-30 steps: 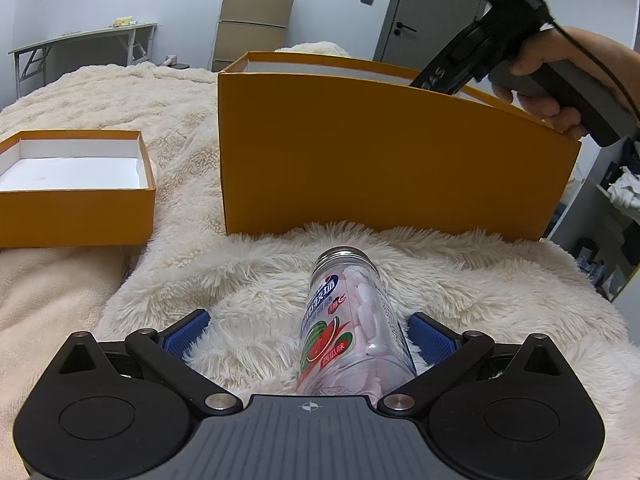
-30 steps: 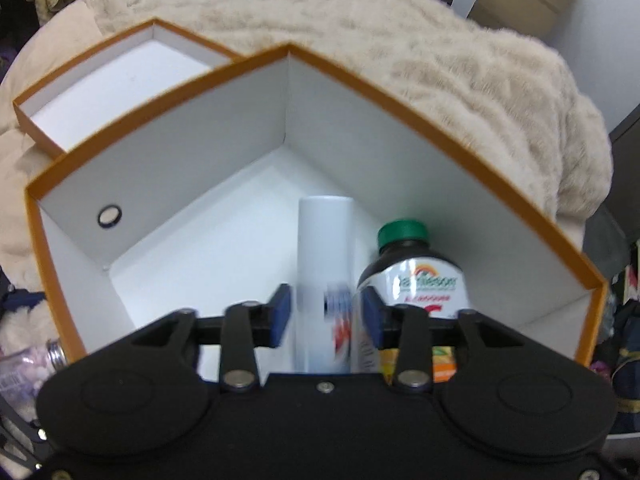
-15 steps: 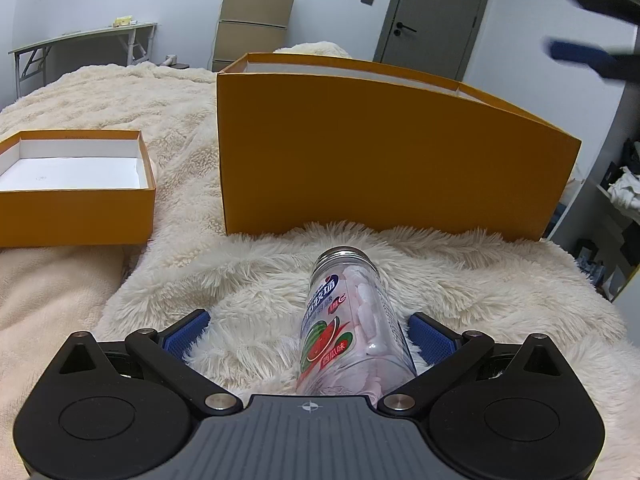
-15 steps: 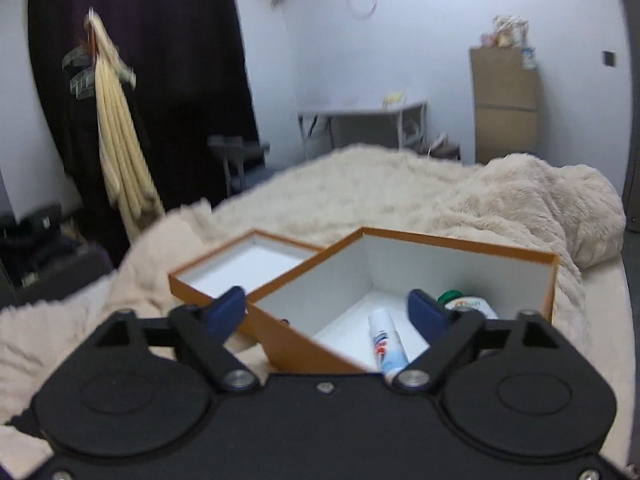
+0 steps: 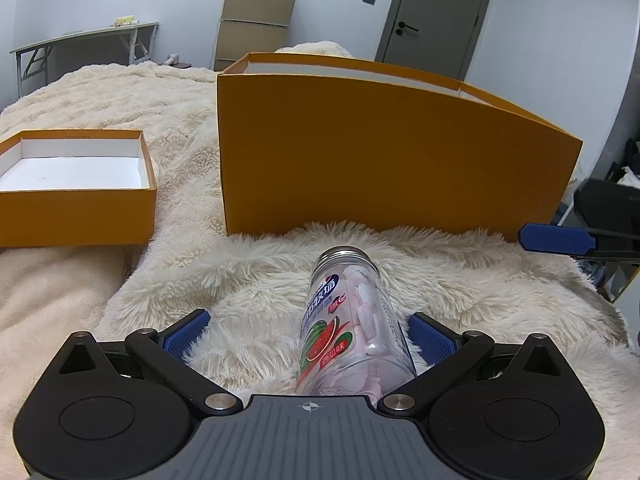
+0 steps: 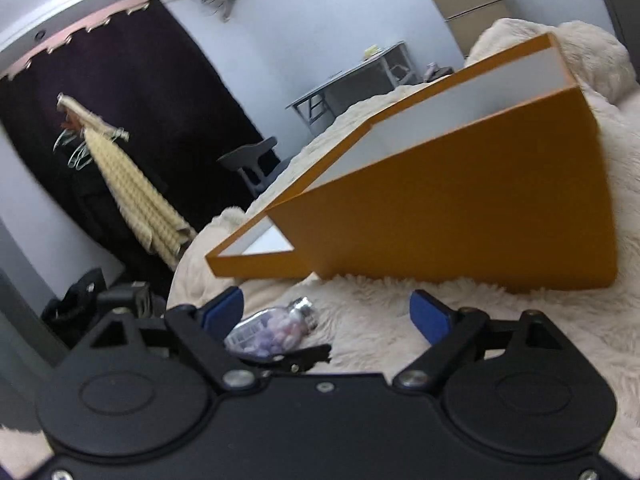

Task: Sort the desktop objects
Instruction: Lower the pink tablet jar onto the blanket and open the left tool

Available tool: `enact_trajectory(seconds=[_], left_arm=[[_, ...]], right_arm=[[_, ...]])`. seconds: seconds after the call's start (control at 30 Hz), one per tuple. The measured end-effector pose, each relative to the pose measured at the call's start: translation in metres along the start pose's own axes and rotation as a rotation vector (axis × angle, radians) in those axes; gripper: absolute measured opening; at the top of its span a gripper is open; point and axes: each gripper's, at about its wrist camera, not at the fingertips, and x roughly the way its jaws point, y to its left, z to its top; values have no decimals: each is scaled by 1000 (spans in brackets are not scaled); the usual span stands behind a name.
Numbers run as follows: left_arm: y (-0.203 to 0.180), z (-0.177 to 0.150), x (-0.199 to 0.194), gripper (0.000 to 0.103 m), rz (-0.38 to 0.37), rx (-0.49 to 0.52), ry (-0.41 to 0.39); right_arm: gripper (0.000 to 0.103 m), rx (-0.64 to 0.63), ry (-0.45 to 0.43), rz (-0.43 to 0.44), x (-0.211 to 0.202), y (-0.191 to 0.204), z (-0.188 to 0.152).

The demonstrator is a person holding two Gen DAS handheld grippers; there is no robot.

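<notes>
A clear candy bottle [image 5: 352,328] with a silver cap and a watermelon label lies on the fluffy blanket between the open fingers of my left gripper [image 5: 308,330], nearer the right finger. It also shows in the right wrist view [image 6: 272,330]. The big orange box [image 5: 384,160] stands just beyond it; its inside is hidden from here. My right gripper [image 6: 328,308] is open and empty, low over the blanket to the right of the bottle, in front of the big box [image 6: 480,216]. One of its blue fingers [image 5: 556,238] shows at the right edge of the left wrist view.
A shallow orange box [image 5: 76,184] with a white empty bottom lies to the left of the big box. A cream fluffy blanket [image 5: 240,264] covers the surface. A cabinet, a door and a folding table stand along the far walls.
My right gripper let go of the white tube inside the big box, opened, lifted out and came down to the blanket at the right of the bottle. My left gripper has not moved.
</notes>
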Motion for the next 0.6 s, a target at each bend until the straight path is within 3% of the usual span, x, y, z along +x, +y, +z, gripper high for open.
enact_trajectory(seconds=[0.37, 0.47, 0.6], left_arm=[[-4, 2, -13, 103, 4, 31, -52], [-4, 5, -24, 103, -11, 63, -92], [-1, 8, -48, 103, 8, 131, -217]], right_arm=[[91, 19, 11, -1, 1, -3, -14], [91, 30, 11, 1, 1, -4, -15], [91, 38, 13, 1, 2, -6, -17]])
